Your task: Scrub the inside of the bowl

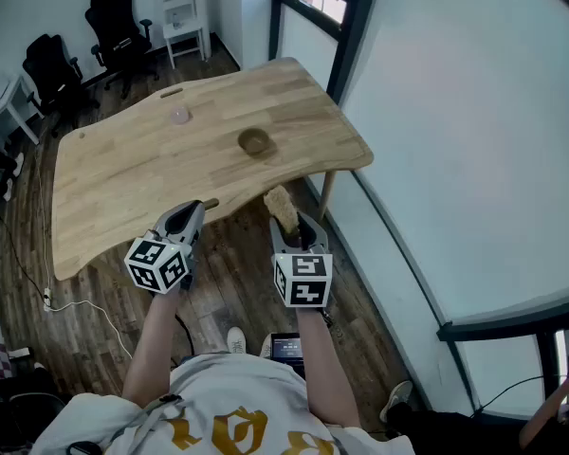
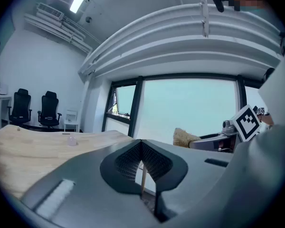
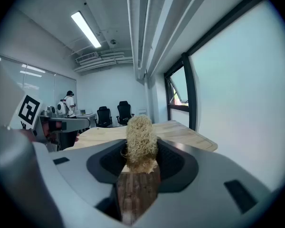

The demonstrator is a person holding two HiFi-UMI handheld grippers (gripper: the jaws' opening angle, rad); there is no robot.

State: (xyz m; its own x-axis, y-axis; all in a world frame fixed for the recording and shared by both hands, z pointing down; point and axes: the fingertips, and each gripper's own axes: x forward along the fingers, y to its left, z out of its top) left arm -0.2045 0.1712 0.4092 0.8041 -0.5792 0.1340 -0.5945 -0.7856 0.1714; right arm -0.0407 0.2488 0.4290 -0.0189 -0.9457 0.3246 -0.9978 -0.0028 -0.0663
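Approach step, by the look of it: clamped on a loofah scrubber (image 1: 283,208) at the right gripper (image 1: 299,222), closed on nothing at the left gripper (image 1: 192,212), both short of the bowl (image 1: 254,141) (well ahead, on the table (image 1: 123,169)), probably calling next for a forward reach down into it

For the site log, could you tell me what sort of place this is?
Most likely an office or lab workroom: black swivel chairs stand by the far wall, a large wooden table sits beside tall windows, and a strip light runs along the ceiling.
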